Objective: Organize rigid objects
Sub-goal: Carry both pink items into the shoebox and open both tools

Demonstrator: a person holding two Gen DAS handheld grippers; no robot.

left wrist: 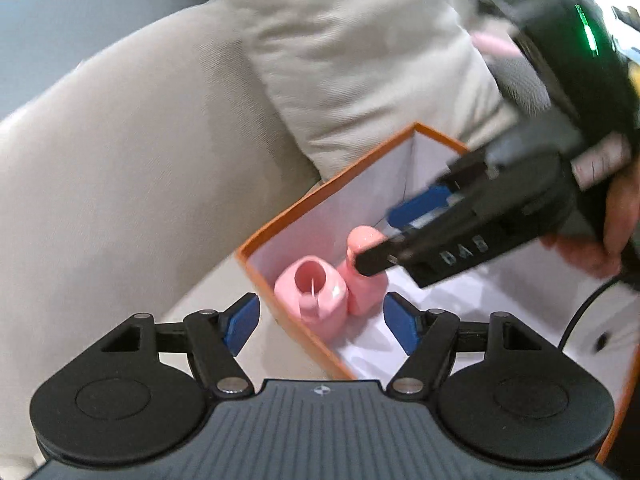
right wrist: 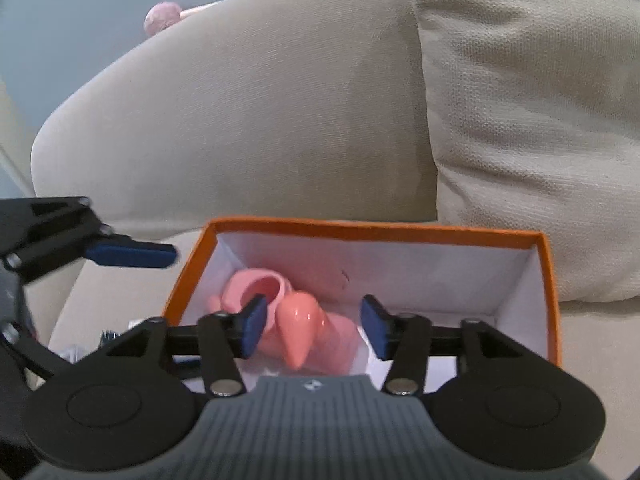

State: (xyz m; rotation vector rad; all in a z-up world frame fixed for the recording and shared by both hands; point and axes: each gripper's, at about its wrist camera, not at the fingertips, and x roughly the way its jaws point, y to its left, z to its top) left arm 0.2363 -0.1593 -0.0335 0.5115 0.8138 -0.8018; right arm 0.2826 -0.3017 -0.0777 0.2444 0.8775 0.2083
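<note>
My 2 claws, left gripper and right gripper, gape empty over 1 orange box holding 2 pink ceramic pieces.

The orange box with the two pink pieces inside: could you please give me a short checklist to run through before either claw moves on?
1. Both pink pieces sit inside the orange box: ok; the pink open-mouthed piece and the pink cone-topped piece stand side by side in one corner.
2. Left claw is empty and clear of both pieces: ok.
3. Right claw has let go: ok; its pads stand apart on either side of the cone-topped piece without pressing.
4. Cone-topped piece stands steadily: cannot tell; blurred.
5. Box lies flat on the beige sofa: ok.
6. More objects left to sort: cannot tell.
</note>
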